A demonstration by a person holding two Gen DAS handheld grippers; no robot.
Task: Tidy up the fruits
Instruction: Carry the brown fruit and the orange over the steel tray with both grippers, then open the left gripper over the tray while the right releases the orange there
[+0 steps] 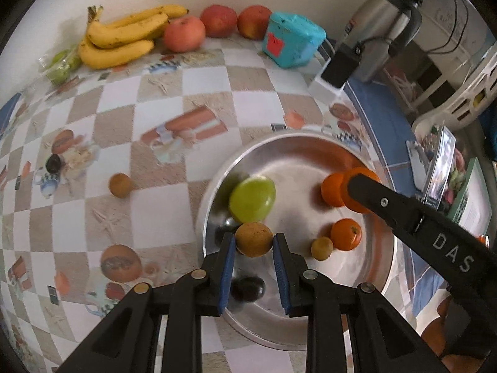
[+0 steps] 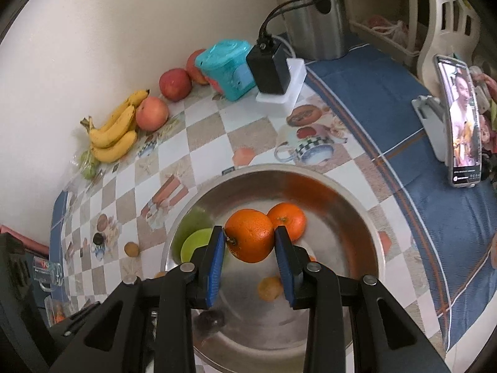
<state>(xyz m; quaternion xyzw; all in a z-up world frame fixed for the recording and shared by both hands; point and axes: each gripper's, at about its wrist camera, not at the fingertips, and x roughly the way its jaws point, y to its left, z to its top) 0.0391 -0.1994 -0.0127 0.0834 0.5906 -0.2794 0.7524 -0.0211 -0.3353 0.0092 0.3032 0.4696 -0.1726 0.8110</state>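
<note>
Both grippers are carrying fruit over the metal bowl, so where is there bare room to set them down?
Bare tablecloth lies between the bananas along the wall and the bowl. Only a small brown fruit and a dark one sit left. Inside the bowl, the far wall is free; its middle is crowded with fruit.

I'm at a table in a home kitchen or dining corner. My table has a checked oilcloth [image 1: 161,99] printed with cups and food. Bananas [image 1: 121,39] and apples [image 1: 217,20] lie along the plain wall, beside a steel thermos [image 1: 377,35] and a plugged-in charger [image 2: 270,68]. A phone [image 2: 462,121] plays video on a stand, and a white plastic rack [image 2: 435,21] stands behind.
</note>
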